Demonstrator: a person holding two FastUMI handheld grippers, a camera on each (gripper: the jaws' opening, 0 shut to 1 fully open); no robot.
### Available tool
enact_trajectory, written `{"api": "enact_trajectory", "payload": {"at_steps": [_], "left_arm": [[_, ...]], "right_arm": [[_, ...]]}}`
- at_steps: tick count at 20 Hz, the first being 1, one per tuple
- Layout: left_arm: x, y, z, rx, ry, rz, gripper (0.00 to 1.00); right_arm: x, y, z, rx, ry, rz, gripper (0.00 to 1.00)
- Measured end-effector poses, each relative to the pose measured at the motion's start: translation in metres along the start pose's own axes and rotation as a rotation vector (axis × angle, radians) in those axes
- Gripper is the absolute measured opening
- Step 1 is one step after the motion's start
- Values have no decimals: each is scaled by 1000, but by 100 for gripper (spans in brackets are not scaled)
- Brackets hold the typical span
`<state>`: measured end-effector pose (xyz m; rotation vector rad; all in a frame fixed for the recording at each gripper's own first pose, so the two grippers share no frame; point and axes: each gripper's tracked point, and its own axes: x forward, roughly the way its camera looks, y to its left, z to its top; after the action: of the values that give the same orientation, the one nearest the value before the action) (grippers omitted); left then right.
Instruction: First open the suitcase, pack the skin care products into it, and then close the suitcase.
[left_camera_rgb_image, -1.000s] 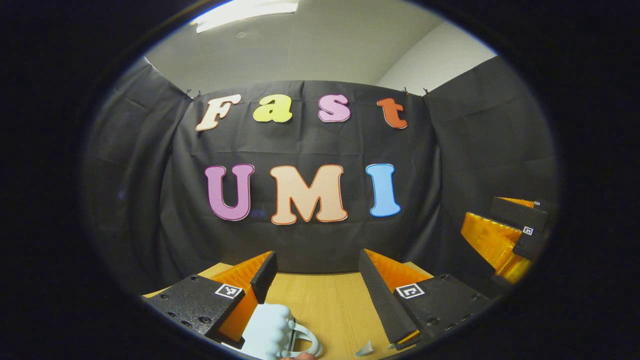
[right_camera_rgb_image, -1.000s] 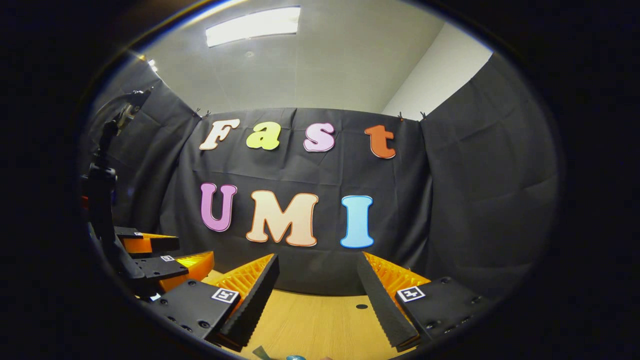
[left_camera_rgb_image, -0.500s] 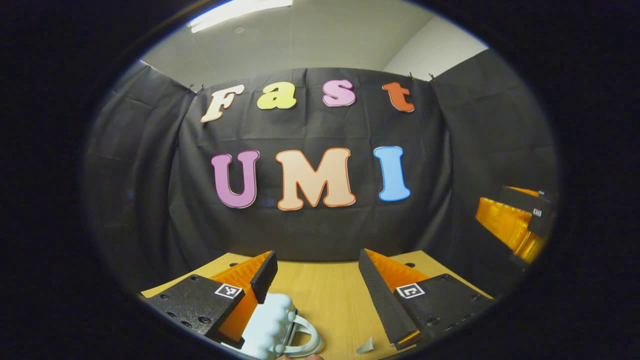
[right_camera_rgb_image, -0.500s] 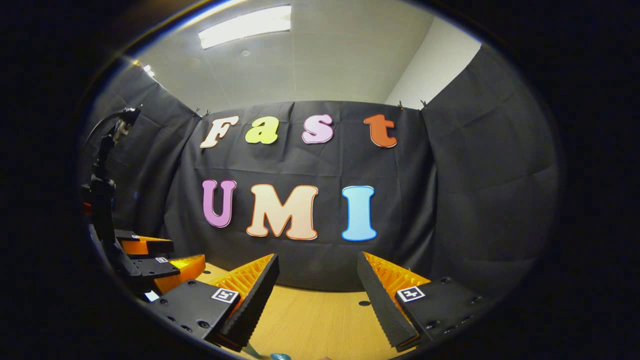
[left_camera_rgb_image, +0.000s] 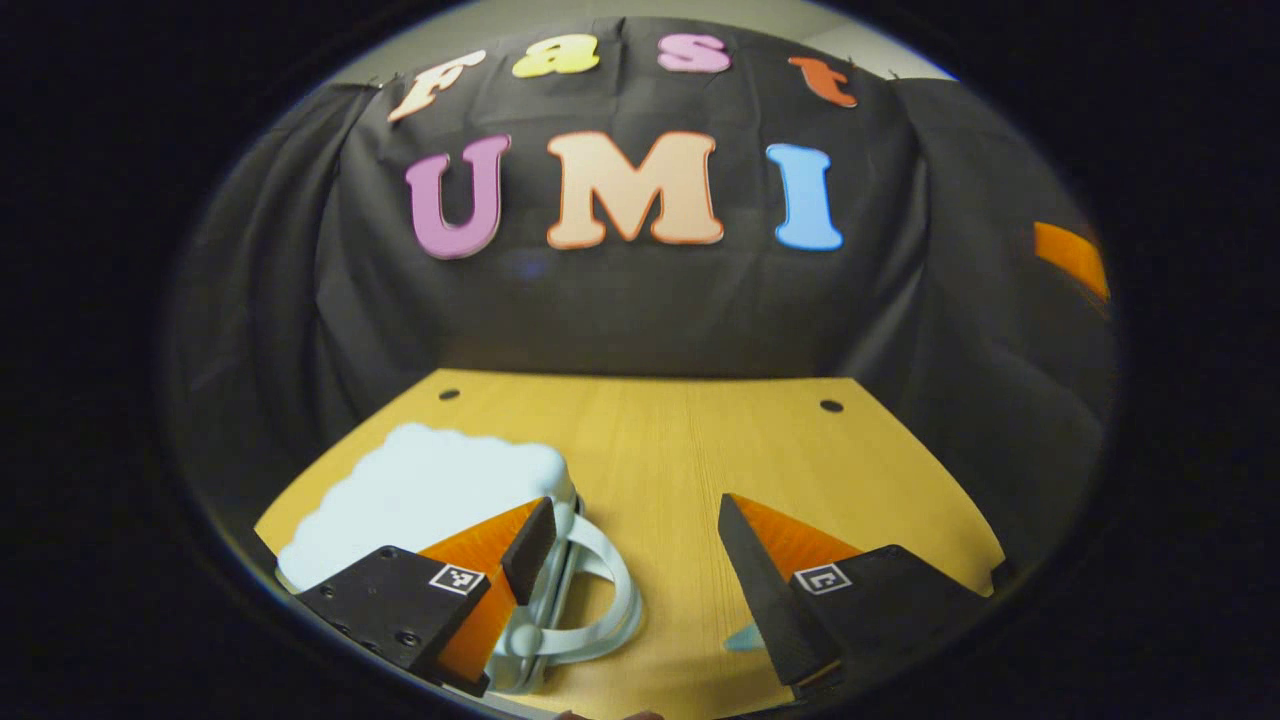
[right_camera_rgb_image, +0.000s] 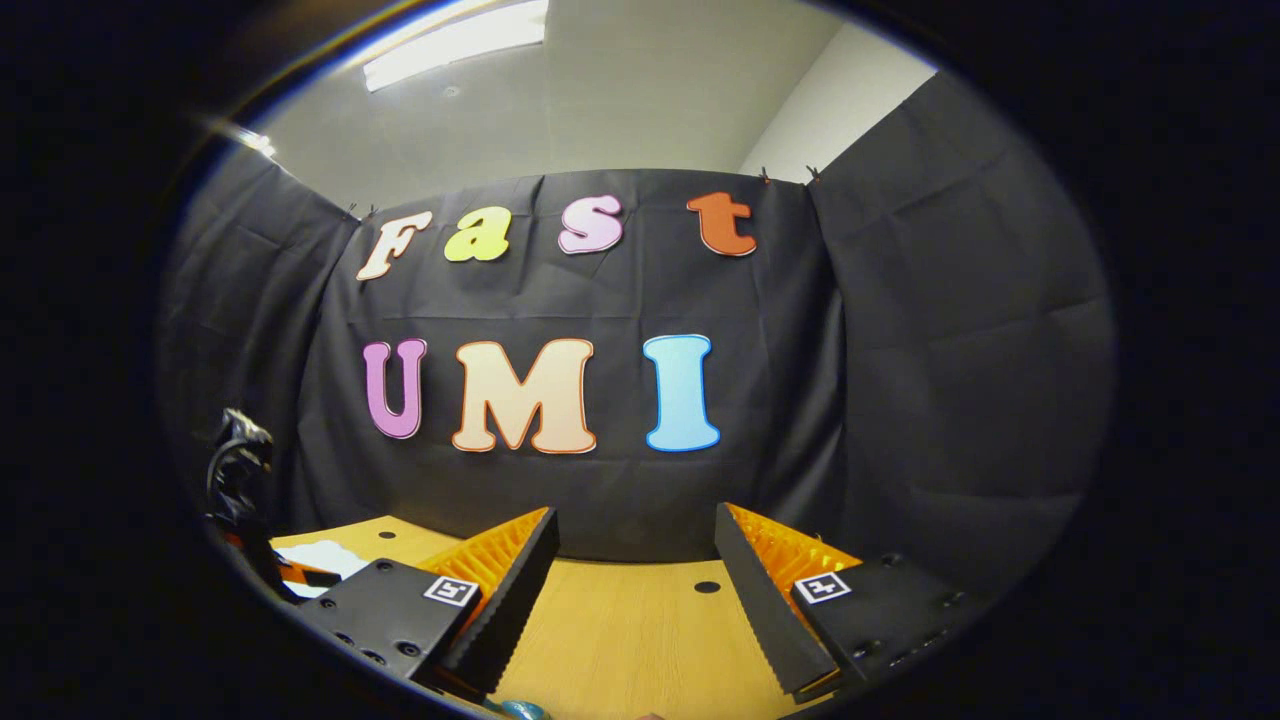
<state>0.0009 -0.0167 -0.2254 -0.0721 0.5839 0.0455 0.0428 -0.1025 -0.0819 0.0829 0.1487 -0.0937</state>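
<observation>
Two grippers, both with fingers spread apart and nothing between them. Left gripper (left_camera_rgb_image: 635, 525): tilted down over the wooden table (left_camera_rgb_image: 690, 440), its left finger (left_camera_rgb_image: 528, 535) above the handle of the pale blue suitcase (left_camera_rgb_image: 430, 490), which lies flat and closed at the table's left. Whether finger and handle touch cannot be told. Right gripper (right_camera_rgb_image: 635, 540): held level over the table's near edge. Small teal item (right_camera_rgb_image: 522, 709), possibly skin care, at the bottom rim.

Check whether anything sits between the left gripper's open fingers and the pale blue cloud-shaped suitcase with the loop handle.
Nothing visible stands in the way. In the left gripper view, the left gripper is open over the wooden table, and the pale blue cloud-shaped suitcase lies right at its left finger, the loop handle reaching into the gap.
</observation>
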Motion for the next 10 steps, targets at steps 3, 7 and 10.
{"api": "enact_trajectory", "payload": {"at_steps": [3,7,10], "left_arm": [[13,-4,-24,-13,93,-32,96],[27,-9,-43,-6,171,-49,96],[38,-2,-60,-25,248,-35,96]], "right_arm": [[-5,-3,-17,23,57,-25,98],[-7,-13,-23,-11,78,-65,98],[-7,-8,-19,-33,72,-67,96]]}}
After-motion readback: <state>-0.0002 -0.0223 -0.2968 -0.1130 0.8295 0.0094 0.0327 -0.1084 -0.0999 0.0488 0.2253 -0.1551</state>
